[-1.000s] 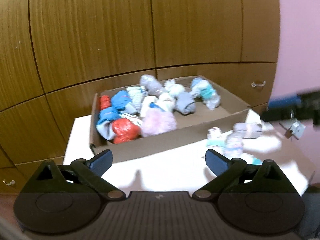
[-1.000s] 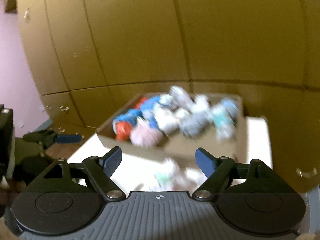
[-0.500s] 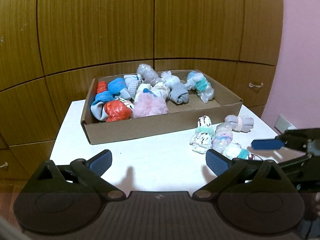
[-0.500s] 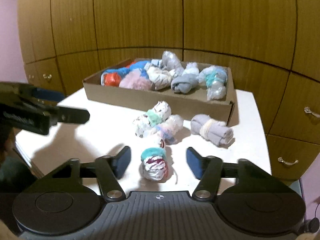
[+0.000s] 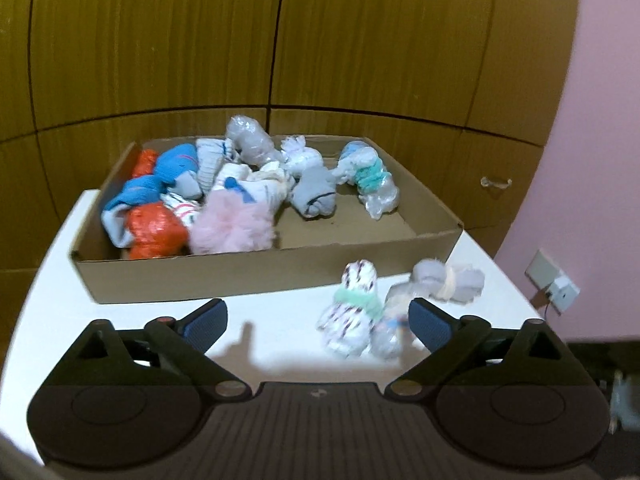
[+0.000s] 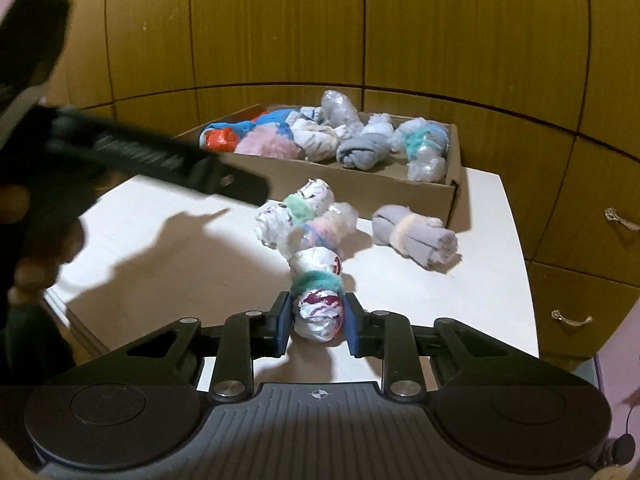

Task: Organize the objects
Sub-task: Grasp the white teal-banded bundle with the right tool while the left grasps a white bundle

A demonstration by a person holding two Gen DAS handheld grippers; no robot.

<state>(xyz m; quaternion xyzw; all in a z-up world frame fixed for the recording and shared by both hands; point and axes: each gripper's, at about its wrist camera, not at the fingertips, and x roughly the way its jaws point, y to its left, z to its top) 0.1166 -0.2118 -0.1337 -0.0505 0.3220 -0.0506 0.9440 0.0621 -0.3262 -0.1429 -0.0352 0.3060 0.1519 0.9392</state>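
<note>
Sock bundles lie on the white desk (image 6: 168, 256) in front of a cardboard box (image 6: 360, 184) that is already heaped with others. The nearest one, a white bundle with a teal band (image 6: 318, 304), sits on the desk right between the pads of the right tongs (image 6: 317, 322), whose jaws are closing and pressing on both its sides. Its underside is hidden by the tool. Beyond it lie a second teal-banded bundle (image 6: 296, 210), a pinkish one (image 6: 330, 226) touching it, and a grey roll (image 6: 416, 236) a little apart, near the box corner. The left tongs (image 5: 316, 322) hang over the desk with jaws wide and easing inward, nothing between them; from the right wrist view they are only a dark smear (image 6: 152, 160) cutting across the left side, and a hand (image 6: 36, 248) behind them is hardly readable. In the left wrist view the loose bundles are blurred, and the right finger (image 5: 430, 320) covers part of what seems to be the pinkish one.
</note>
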